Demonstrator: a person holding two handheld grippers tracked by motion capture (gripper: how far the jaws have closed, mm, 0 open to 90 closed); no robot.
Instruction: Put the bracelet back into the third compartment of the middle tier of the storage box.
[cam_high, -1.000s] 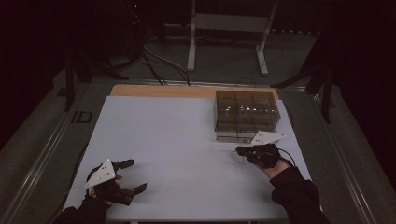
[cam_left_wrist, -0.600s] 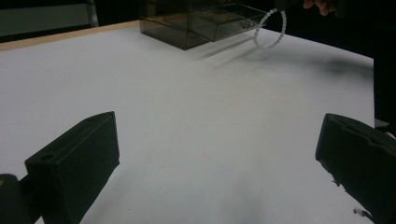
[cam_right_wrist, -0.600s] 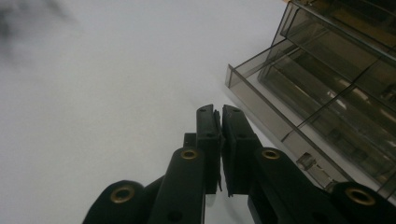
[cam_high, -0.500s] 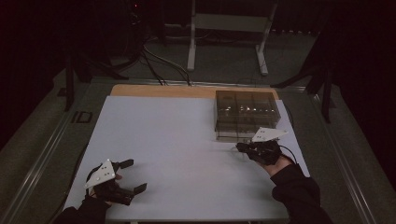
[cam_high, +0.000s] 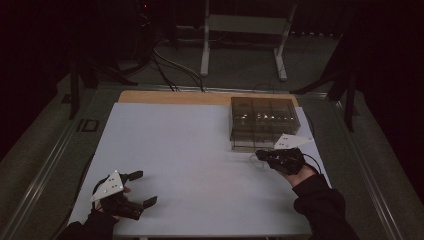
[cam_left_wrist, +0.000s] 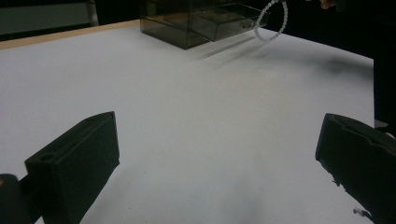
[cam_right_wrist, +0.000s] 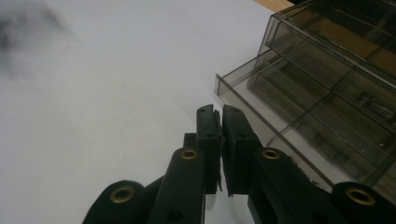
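by open drawer (cam_left_wrist: 224, 23): bead bracelet (cam_left_wrist: 271, 21) hangs from pinching right tongs (cam_high: 261, 156); left tongs (cam_high: 137, 189) spread.

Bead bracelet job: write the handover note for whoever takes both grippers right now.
Left gripper: open, holds nothing, low over the table's near left corner.
Right gripper: shut on the bead bracelet, which hangs off the table in front of the smoked drawer box.
Done: one drawer is pulled out; bracelet lifted.
Left, probably: lower the bracelet into the drawer, release, push it shut.
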